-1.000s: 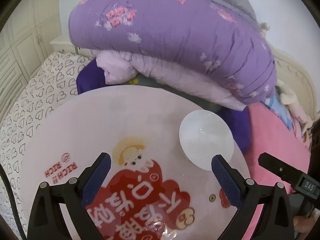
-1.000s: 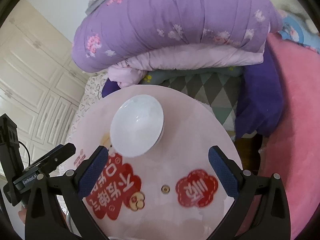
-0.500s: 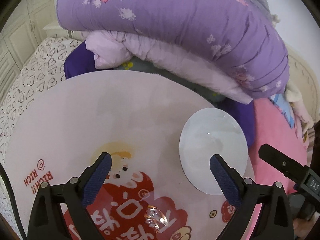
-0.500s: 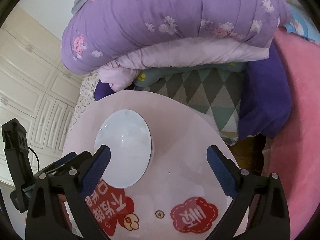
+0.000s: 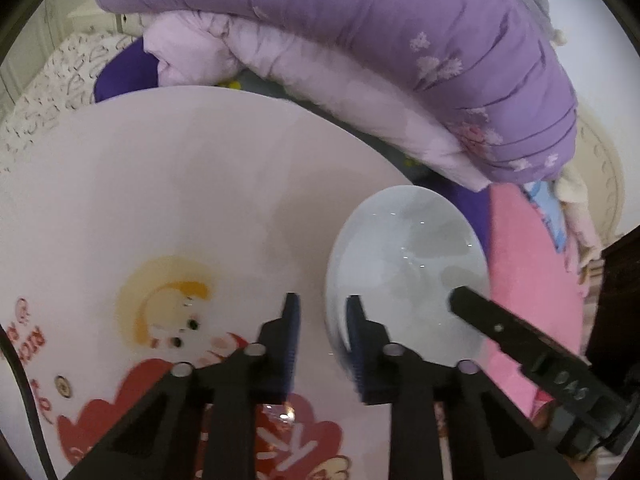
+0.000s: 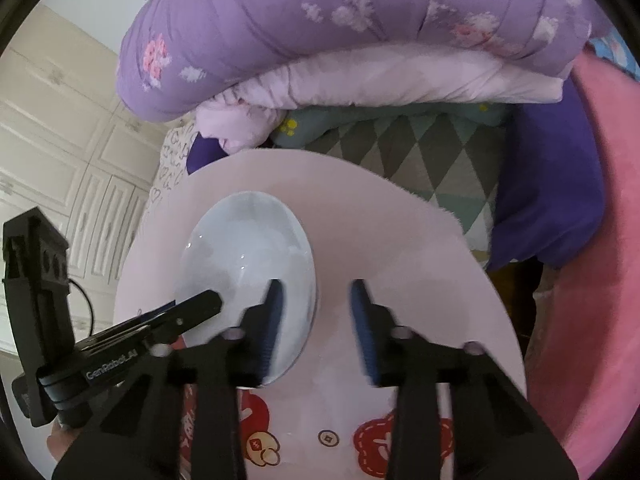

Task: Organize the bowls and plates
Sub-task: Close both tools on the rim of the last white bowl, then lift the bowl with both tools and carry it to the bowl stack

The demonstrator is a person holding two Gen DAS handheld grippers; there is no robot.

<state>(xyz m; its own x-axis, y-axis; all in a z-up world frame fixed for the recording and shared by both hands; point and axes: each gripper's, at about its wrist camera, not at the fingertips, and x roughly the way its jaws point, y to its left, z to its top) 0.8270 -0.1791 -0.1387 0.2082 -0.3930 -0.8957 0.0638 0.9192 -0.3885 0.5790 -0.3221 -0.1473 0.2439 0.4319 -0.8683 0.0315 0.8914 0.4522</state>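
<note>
Found white bowl [image 5: 404,264] close to the far edge of the round table [image 5: 180,184]. Straddled opposite rims with left gripper [image 5: 322,300] and right gripper [image 6: 316,288], jaws half-closed, not yet pinching. Called for even squeezing, pads square on rim, then a level lift to avoid tipping.

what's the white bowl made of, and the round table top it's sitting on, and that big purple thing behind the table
White bowl: likely glazed ceramic or porcelain; glossy, with small bright highlights inside.
Round table top: a smooth pale pink surface with printed red cartoon graphics, possibly laminate or a plastic cover; its far edge looks slightly fuzzy, so I can't say for sure.
Purple quilt: soft padded fabric, matte, stitched in puffy channels with a floral print.
</note>
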